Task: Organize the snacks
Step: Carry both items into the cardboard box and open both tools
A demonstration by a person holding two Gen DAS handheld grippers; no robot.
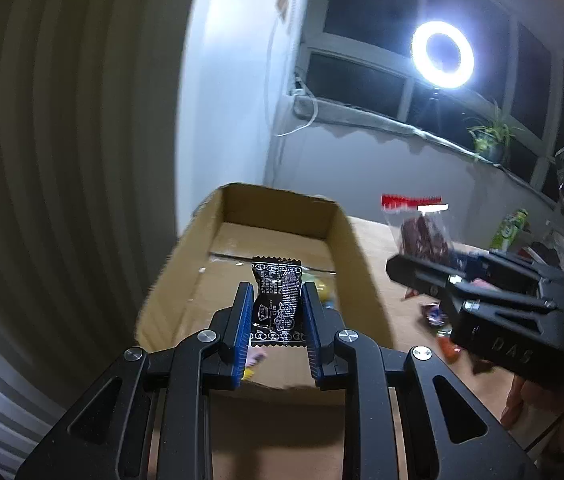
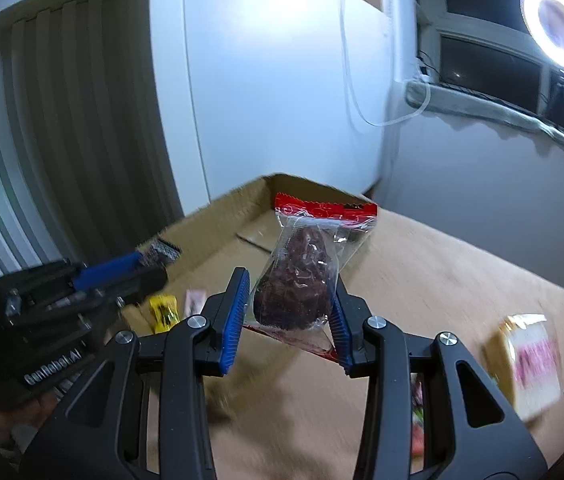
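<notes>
Both hands were loaded here. The left gripper [image 1: 276, 312] had its fingers pinching a black candy wrapper [image 1: 278, 308] right over the open cardboard box [image 1: 345, 248], while the right gripper [image 2: 287, 304] had its fingers clamped on a clear red-topped snack bag [image 2: 301, 276], short of the box, above the tan surface [image 2: 441, 280]. My worry was that the bag stood tall and floppy in a low grip — it could twist out, or catch the box wall on the way in. Both grippers heading for one box might bump too.

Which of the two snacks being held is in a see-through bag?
The dark red snack in the right gripper. Its clear bag has a red top strip; the left gripper holds a black printed wrapper.
</notes>
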